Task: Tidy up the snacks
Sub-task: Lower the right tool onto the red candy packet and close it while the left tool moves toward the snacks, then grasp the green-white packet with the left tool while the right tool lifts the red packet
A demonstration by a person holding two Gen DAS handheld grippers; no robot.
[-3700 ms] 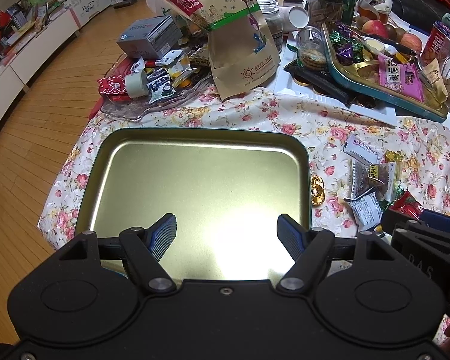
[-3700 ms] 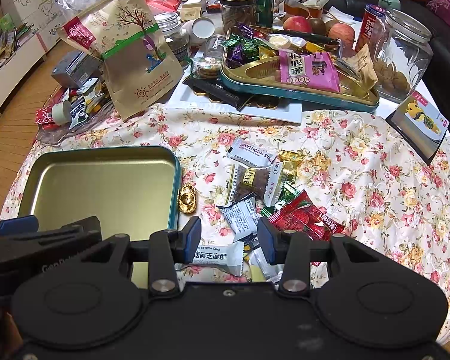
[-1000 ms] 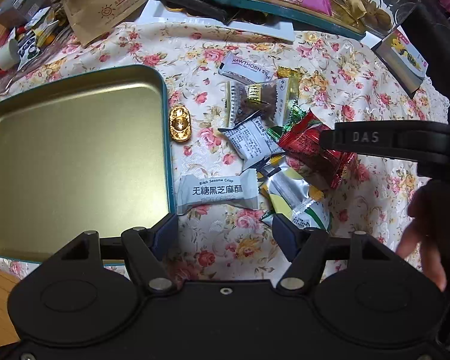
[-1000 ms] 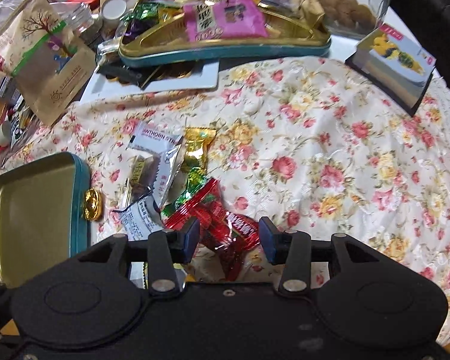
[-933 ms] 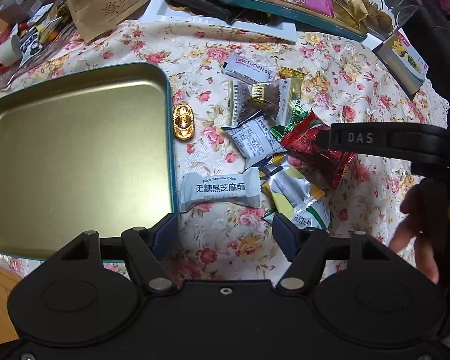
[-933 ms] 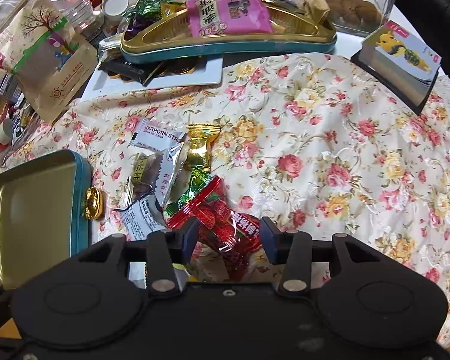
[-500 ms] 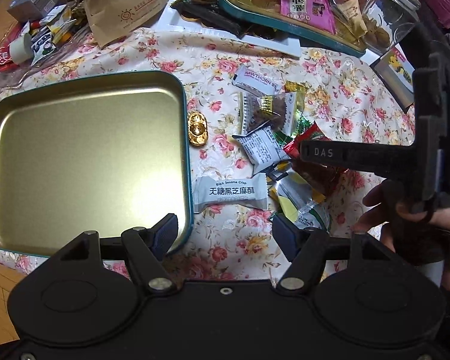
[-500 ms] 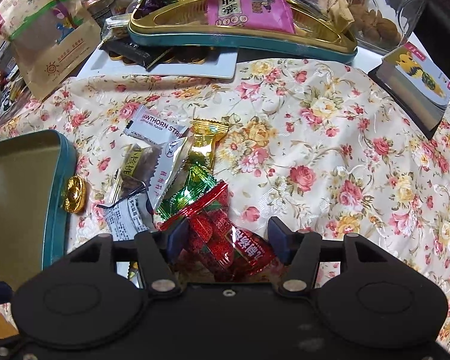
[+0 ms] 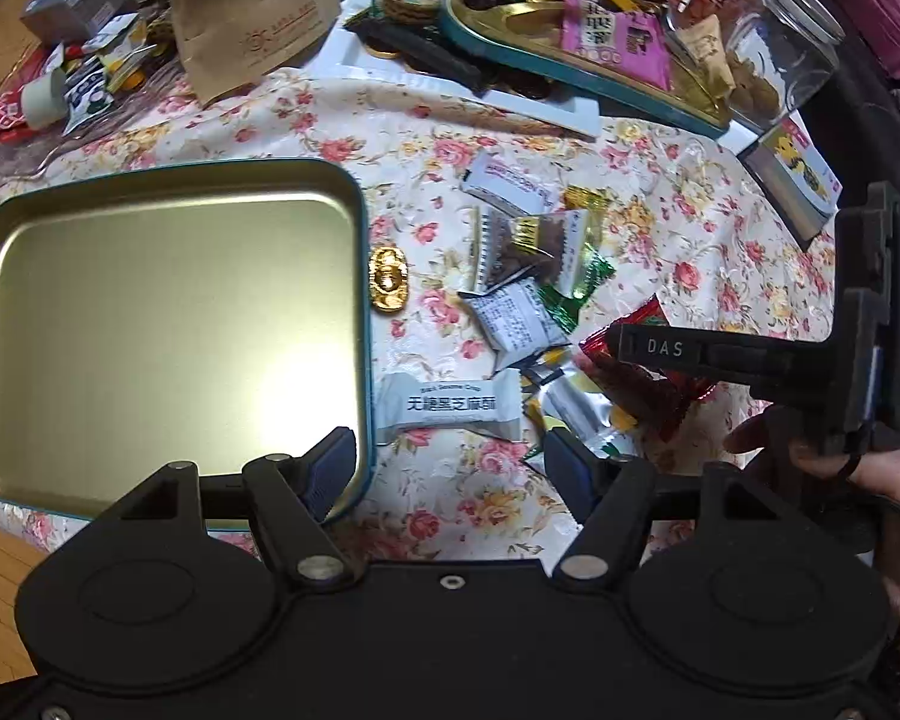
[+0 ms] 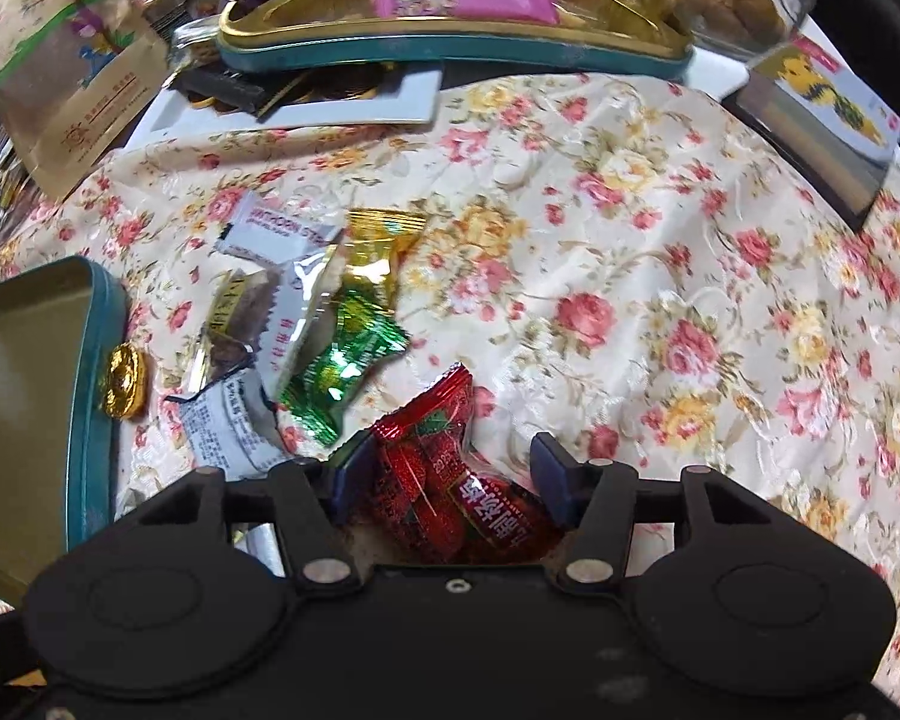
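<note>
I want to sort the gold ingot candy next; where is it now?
In the left wrist view, the gold ingot candy lies on the floral cloth, just right of the empty tin tray.

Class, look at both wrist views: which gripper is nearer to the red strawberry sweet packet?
Right. The right gripper straddles the red strawberry packet, its jaws closing around it. The left gripper hangs open off to the side, over the white sesame crisp packet beside the empty tin tray.

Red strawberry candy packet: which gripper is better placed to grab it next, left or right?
Right. The right gripper already straddles the red strawberry packet, jaws closing on either side of it. The left gripper hangs open over the cloth beside the empty tin tray, nearer the white sesame bar.
</note>
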